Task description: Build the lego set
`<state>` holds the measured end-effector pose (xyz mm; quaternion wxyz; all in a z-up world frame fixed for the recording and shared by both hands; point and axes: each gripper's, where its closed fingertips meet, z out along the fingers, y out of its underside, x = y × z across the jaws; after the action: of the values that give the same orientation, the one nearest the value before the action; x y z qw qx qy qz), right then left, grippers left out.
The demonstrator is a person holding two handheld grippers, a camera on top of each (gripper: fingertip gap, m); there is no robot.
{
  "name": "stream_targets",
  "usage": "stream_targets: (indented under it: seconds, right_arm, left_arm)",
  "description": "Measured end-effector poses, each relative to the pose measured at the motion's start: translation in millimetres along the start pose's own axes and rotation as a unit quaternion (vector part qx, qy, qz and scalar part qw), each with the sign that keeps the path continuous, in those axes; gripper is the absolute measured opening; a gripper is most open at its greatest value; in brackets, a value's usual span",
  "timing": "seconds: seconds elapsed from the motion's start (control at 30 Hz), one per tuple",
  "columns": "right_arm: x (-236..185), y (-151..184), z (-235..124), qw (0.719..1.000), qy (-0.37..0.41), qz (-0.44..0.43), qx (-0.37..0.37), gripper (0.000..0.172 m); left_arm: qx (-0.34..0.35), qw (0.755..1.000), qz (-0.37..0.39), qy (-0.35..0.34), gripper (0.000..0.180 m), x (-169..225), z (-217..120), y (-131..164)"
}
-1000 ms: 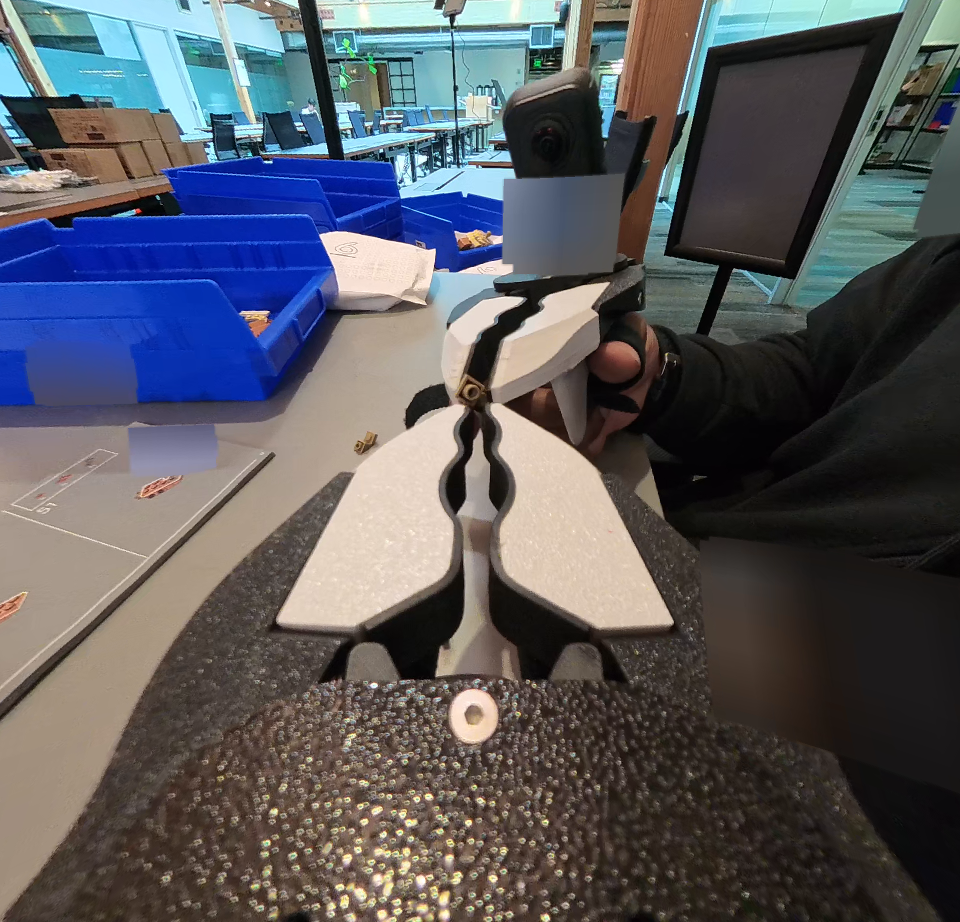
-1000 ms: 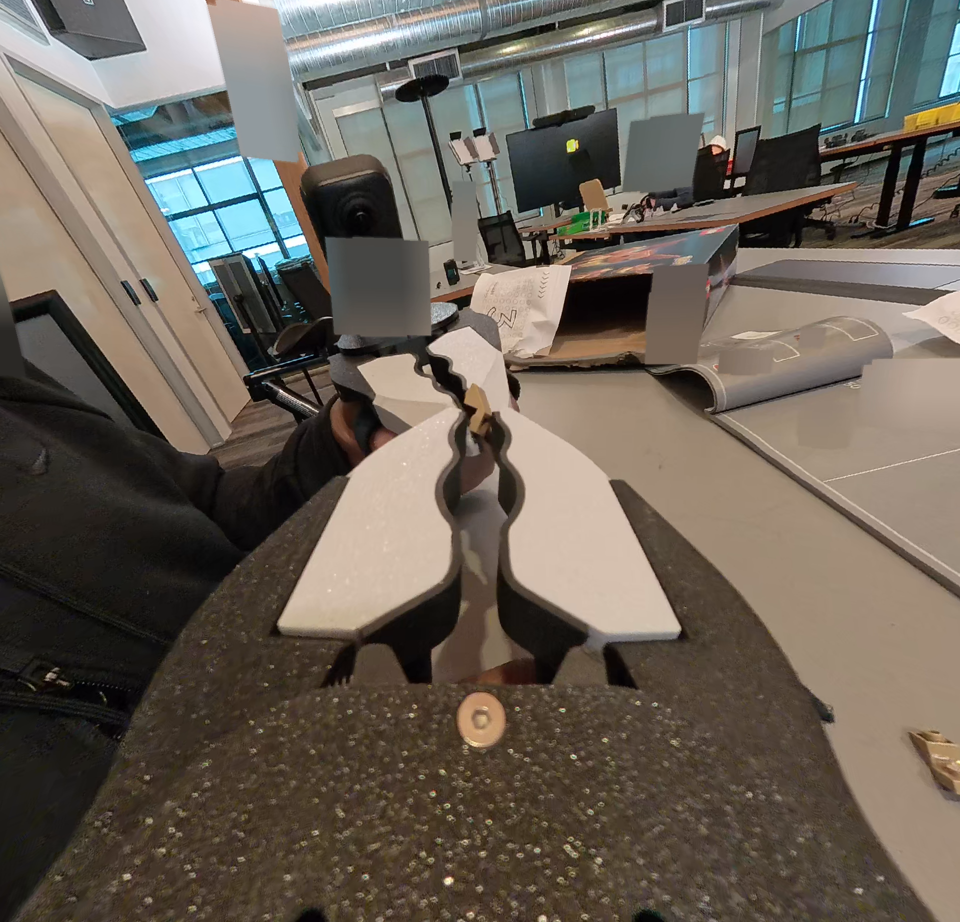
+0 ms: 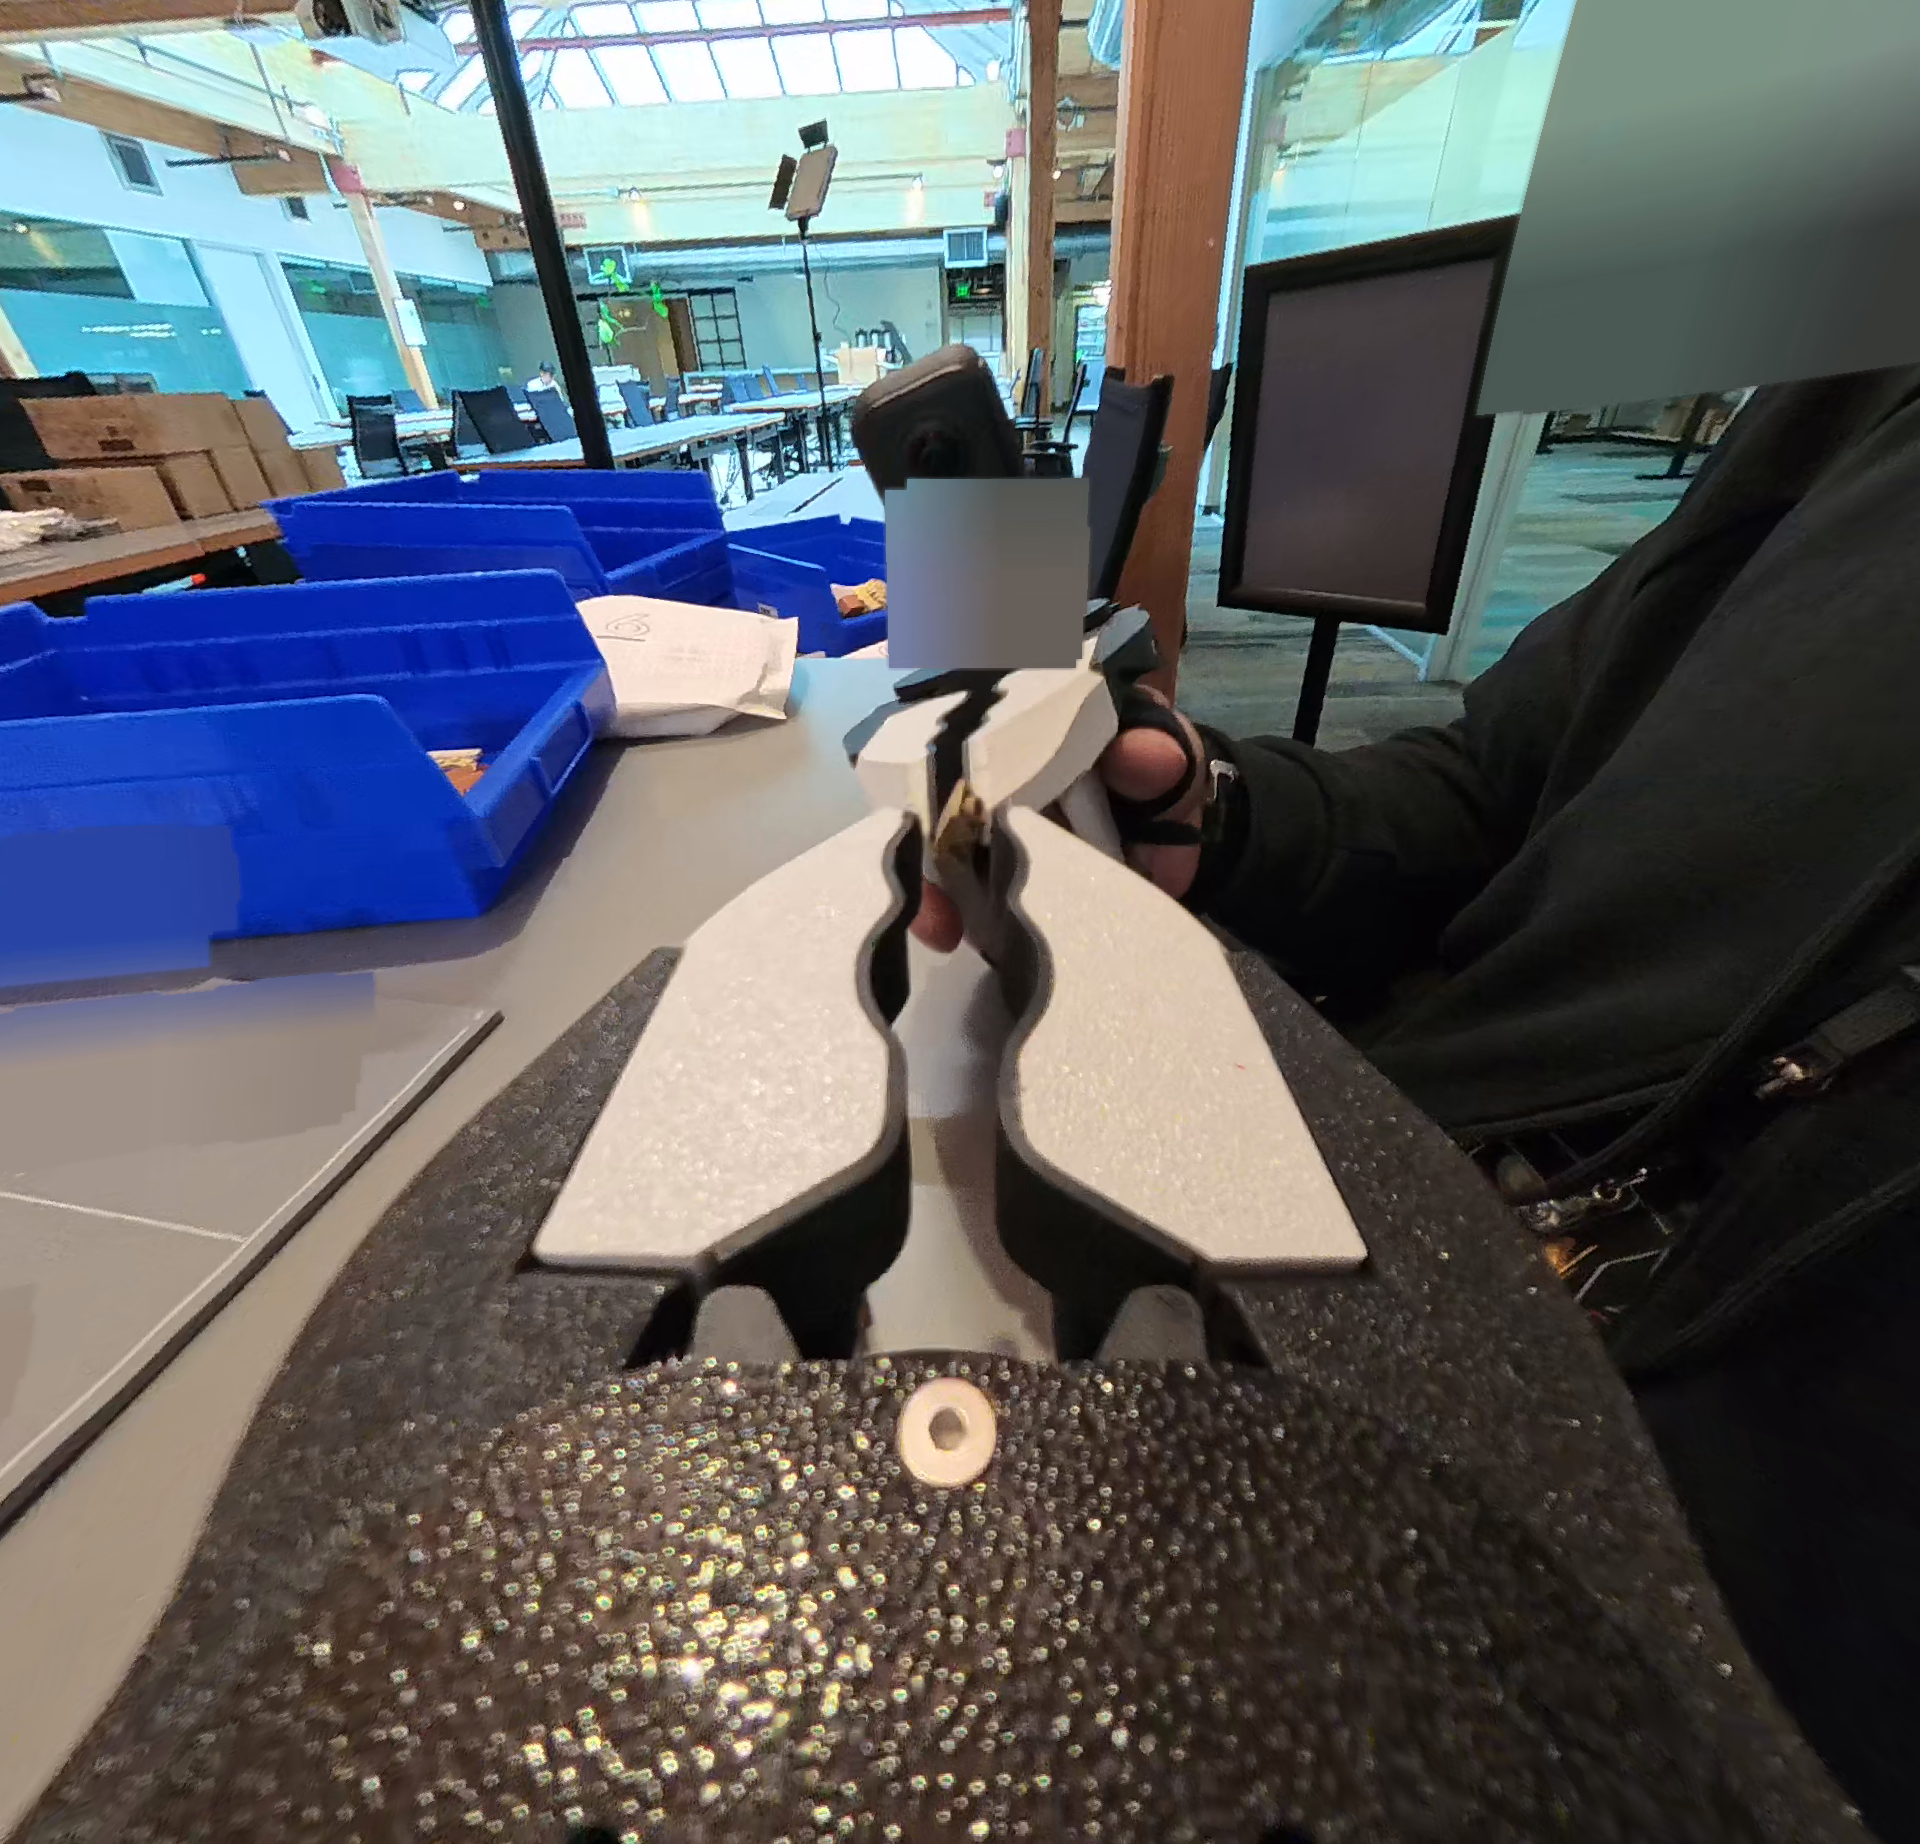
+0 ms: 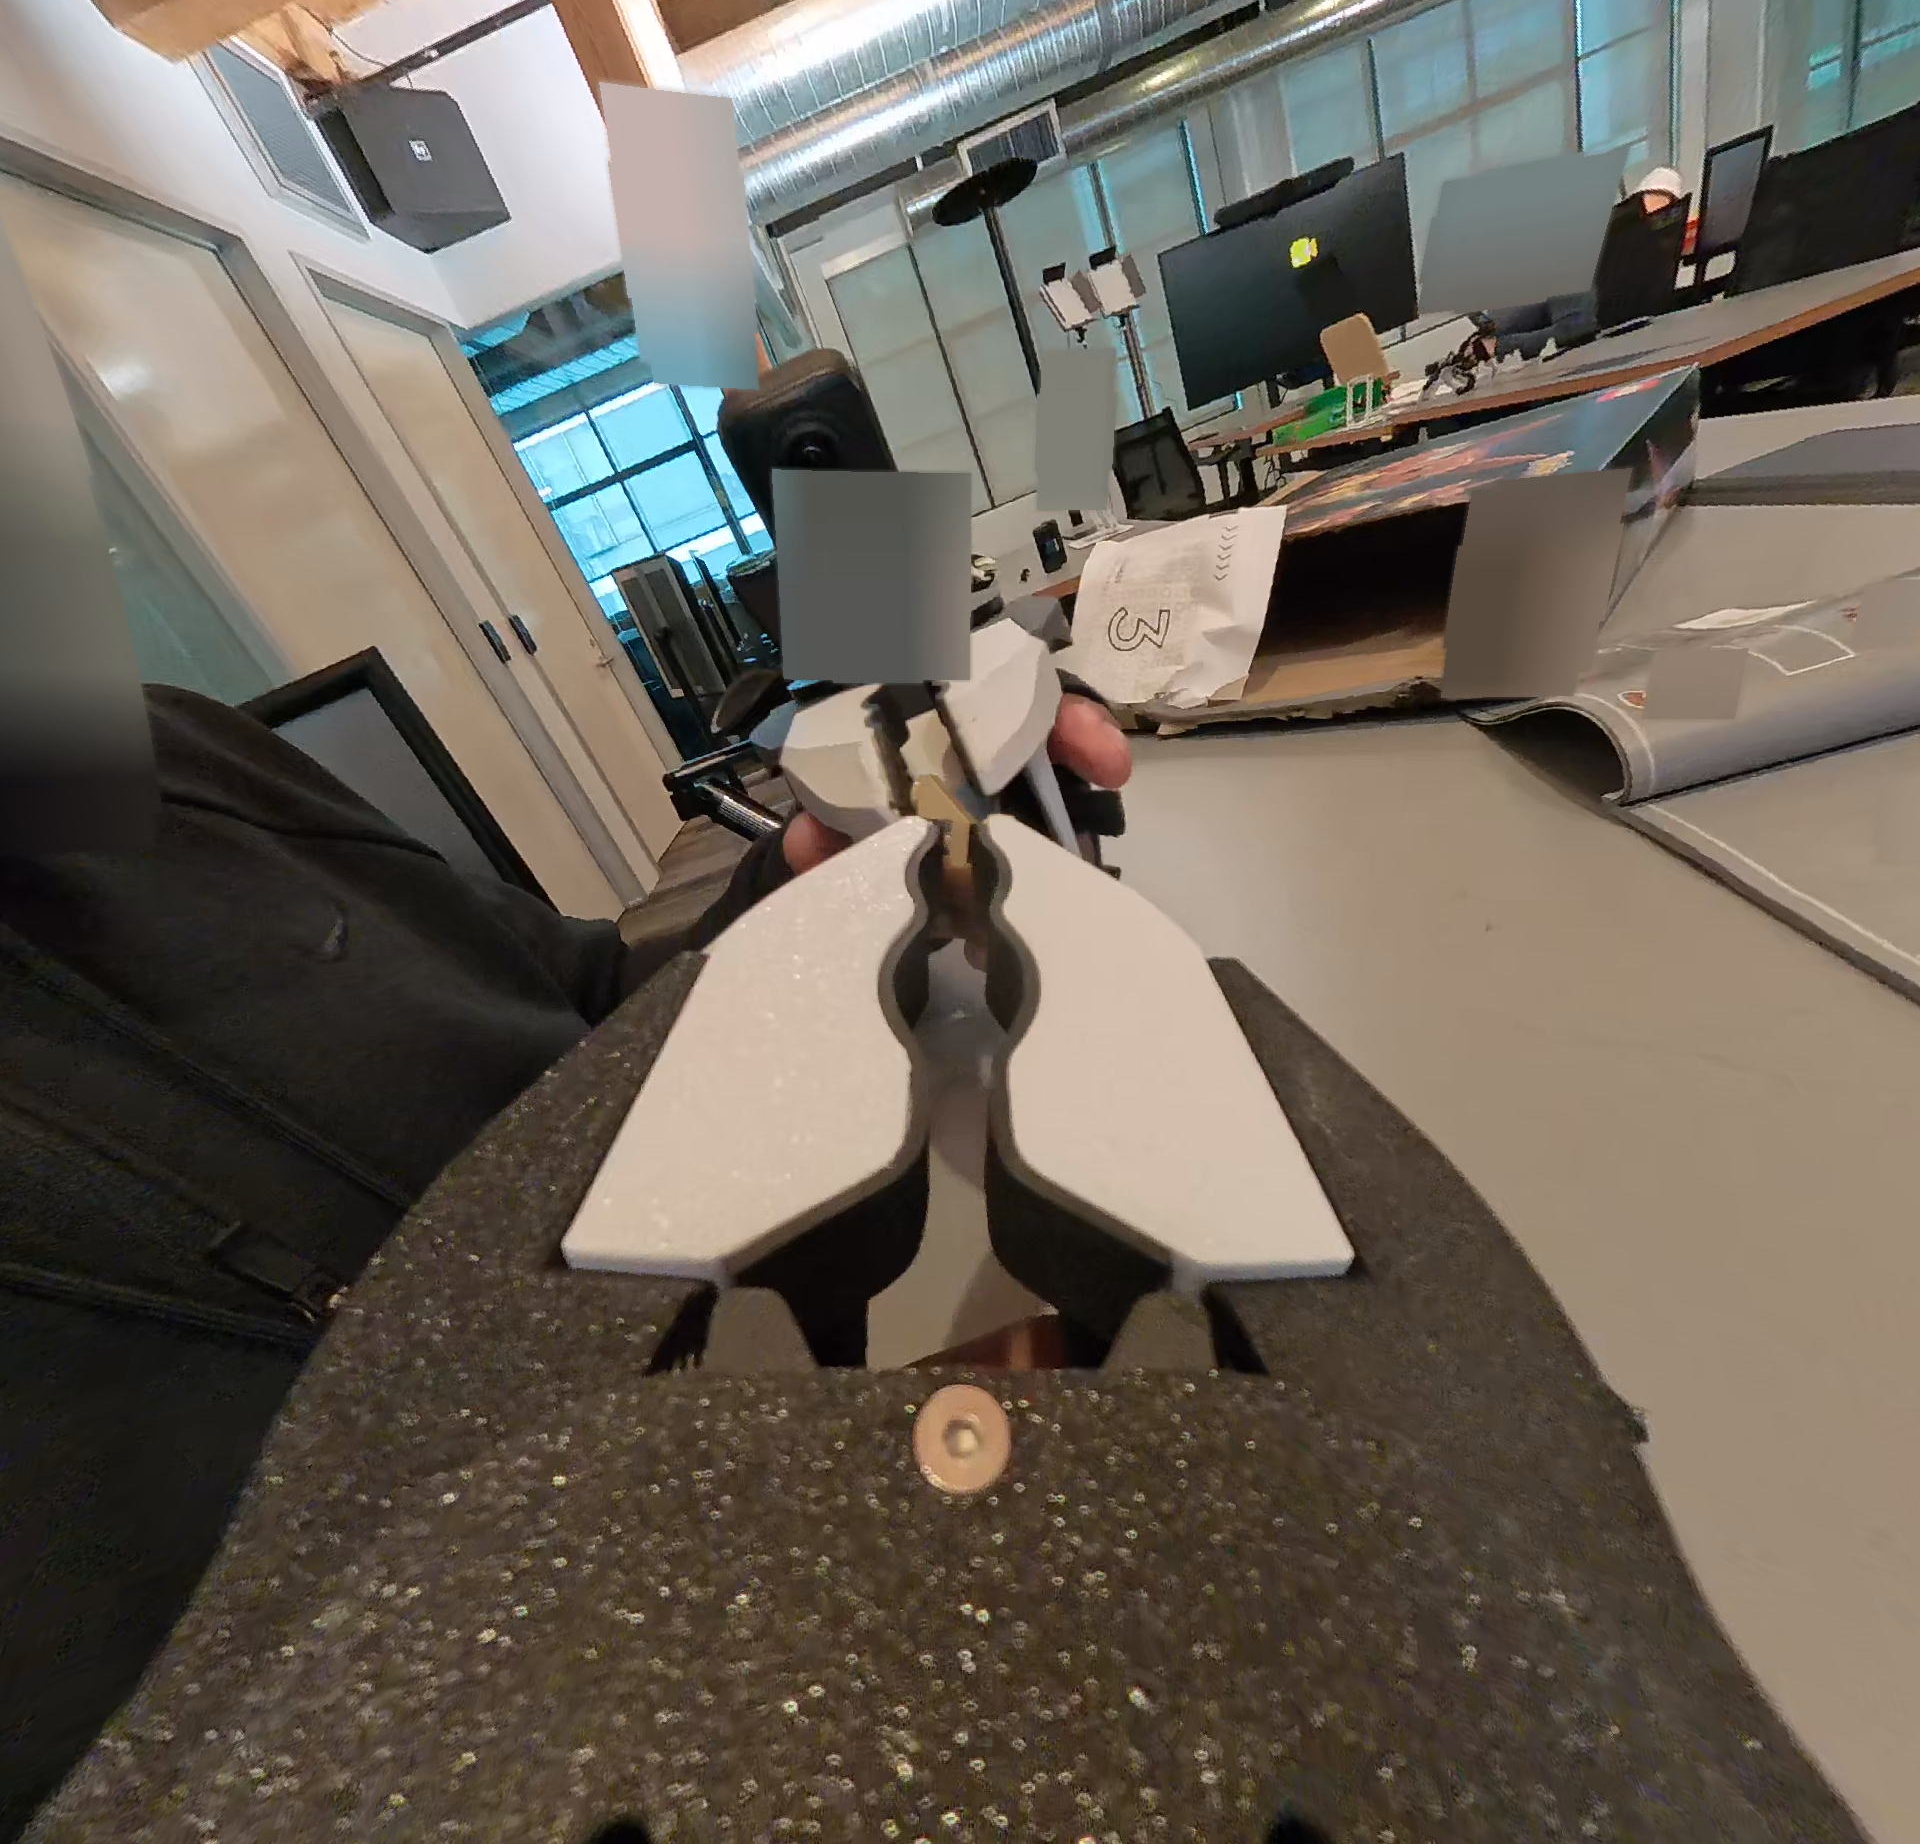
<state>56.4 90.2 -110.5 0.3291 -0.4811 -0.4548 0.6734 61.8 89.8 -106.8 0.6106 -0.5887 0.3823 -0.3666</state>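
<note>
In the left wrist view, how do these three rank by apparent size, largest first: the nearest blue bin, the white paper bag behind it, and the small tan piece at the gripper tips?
1. Nearest blue bin, clearly largest.
2. White paper bag; it lies farther away, so its true size is unsure.
3. Small tan piece, smallest.

I cannot make out the small tan piece (image 3: 958, 826) between my two tongs' tips; it is motion-blurred. The nearest blue bin (image 3: 260, 807) is cut off left.
</note>
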Motion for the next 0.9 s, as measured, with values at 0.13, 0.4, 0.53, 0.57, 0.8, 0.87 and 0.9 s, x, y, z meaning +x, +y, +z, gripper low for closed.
stream_targets:
  seconds: [0.13, 0.4, 0.53, 0.57, 0.8, 0.87, 0.9]
  right_arm:
    - [-2, 7, 4, 1.000, 0.003, -0.014, -0.020, 0.005]
    - [-1, 12, 7, 0.998, 0.017, -0.048, -0.042, 0.006]
    - [5, 18, 4, 0.978, 0.048, -0.177, -0.097, 0.012]
    - [7, 20, 2, 0.967, 0.055, -0.220, -0.114, 0.014]
    - [16, 19, -1, 0.848, 0.076, -0.489, -0.191, 0.023]
    - [16, 22, 3, 0.822, 0.066, -0.529, -0.199, 0.023]
    - [14, 24, 5, 0.814, 0.059, -0.542, -0.200, 0.024]
  left_arm:
    - [0.000, 1.000, 0.010, 0.012, 0.006, 5, 2, 0]
    - [-0.014, 0.998, -0.042, 0.034, 0.006, 4, -1, 5]
    - [-0.009, 0.988, -0.147, 0.053, 0.005, -2, -4, 7]
    - [-0.008, 0.983, -0.171, 0.060, 0.005, -3, -4, 8]
    - [-0.051, 0.964, -0.252, 0.072, 0.005, -8, -4, 22]
    - [-0.061, 0.961, -0.259, 0.078, 0.006, -6, -2, 26]
    - [-0.065, 0.960, -0.261, 0.081, 0.006, -5, -1, 27]
